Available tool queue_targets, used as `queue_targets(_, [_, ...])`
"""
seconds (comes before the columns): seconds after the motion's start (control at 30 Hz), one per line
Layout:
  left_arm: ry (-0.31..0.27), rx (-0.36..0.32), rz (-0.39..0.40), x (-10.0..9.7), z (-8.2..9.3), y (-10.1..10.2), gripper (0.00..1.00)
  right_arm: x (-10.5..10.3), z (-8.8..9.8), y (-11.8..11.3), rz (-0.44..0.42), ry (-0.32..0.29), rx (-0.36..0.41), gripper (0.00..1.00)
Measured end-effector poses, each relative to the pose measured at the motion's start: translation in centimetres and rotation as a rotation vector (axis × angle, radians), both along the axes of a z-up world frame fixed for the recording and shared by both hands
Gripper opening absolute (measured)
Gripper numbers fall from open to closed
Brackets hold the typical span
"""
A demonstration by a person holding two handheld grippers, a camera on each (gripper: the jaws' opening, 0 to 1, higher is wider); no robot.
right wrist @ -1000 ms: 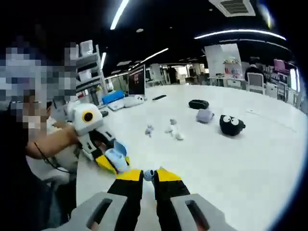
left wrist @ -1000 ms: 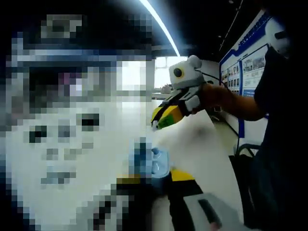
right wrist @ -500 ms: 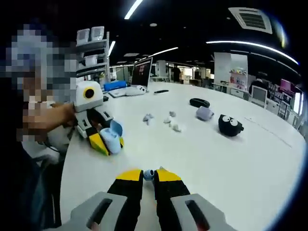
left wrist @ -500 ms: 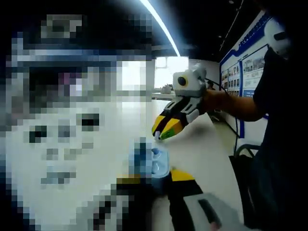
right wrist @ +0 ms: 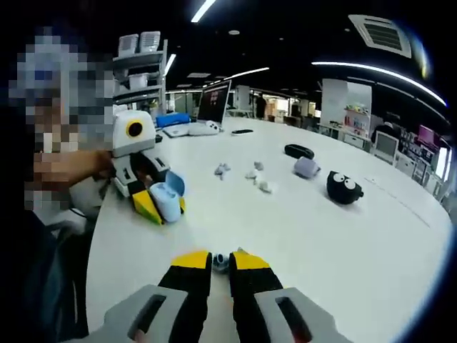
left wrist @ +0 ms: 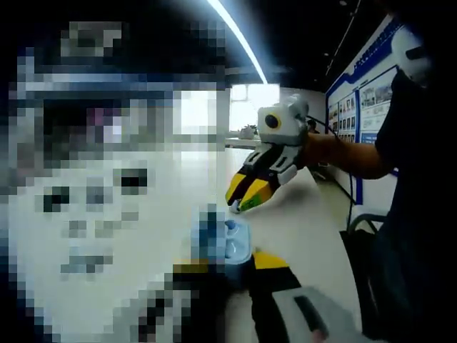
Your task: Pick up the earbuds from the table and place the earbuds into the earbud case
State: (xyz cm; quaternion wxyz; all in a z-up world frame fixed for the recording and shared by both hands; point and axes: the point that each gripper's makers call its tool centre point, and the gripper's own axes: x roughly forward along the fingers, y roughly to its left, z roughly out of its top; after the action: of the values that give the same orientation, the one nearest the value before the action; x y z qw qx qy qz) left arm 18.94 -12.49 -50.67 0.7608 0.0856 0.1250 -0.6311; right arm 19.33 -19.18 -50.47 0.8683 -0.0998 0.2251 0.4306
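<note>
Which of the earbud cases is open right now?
The light blue earbud case held in the left tongs, lid up. The lavender case and the black case lie shut.

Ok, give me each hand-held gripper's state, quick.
Left hand-held gripper: shut on the open earbud case.
Right hand-held gripper: shut on an earbud.

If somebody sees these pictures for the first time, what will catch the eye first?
Probably the right gripper, shut on a small pale blue earbud at the bottom of the right gripper view. To its left, the left gripper holds the open light blue earbud case. Farther on the white table sits a black round case with two white eyes.
</note>
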Motion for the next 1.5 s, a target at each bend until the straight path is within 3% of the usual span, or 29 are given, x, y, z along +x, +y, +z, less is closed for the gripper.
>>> queue_targets(0.13, [-0.002,0.0,0.0,0.0,0.0,0.0,0.19,-0.1,0.0,-0.1,0.019,-0.014,-0.066,0.15])
queue_targets(0.23, [-0.003,0.0,0.001,0.0,0.0,0.0,0.19,-0.1,-0.4,-0.9,0.032,0.0,-0.201,0.17])
queue_targets(0.37, [-0.005,0.0,0.001,0.0,0.0,0.0,0.19,-0.4,-0.4,-1.2,0.078,0.048,-0.379,0.17])
queue_targets(0.5, [-0.005,0.0,0.001,0.0,0.0,0.0,0.19,-0.4,0.0,-0.1,0.134,0.089,-0.461,0.16])
queue_targets(0.67, [-0.006,0.001,0.001,0.0,0.0,0.1,0.19,-0.8,-0.9,-0.1,0.198,0.177,-0.628,0.16])
queue_targets(0.93, [-0.015,0.001,-0.004,0.0,0.0,0.1,0.19,-0.2,-1.5,-0.6,0.225,0.249,-0.821,0.14])
queue_targets(1.23, [-0.021,0.001,-0.009,-0.1,0.0,0.2,0.19,-0.2,-1.8,-0.1,0.231,0.318,-0.873,0.11])
queue_targets(1.5, [-0.024,0.001,-0.015,-0.2,-0.1,0.2,0.19,-0.3,-1.9,-0.4,0.251,0.342,-0.917,0.1])
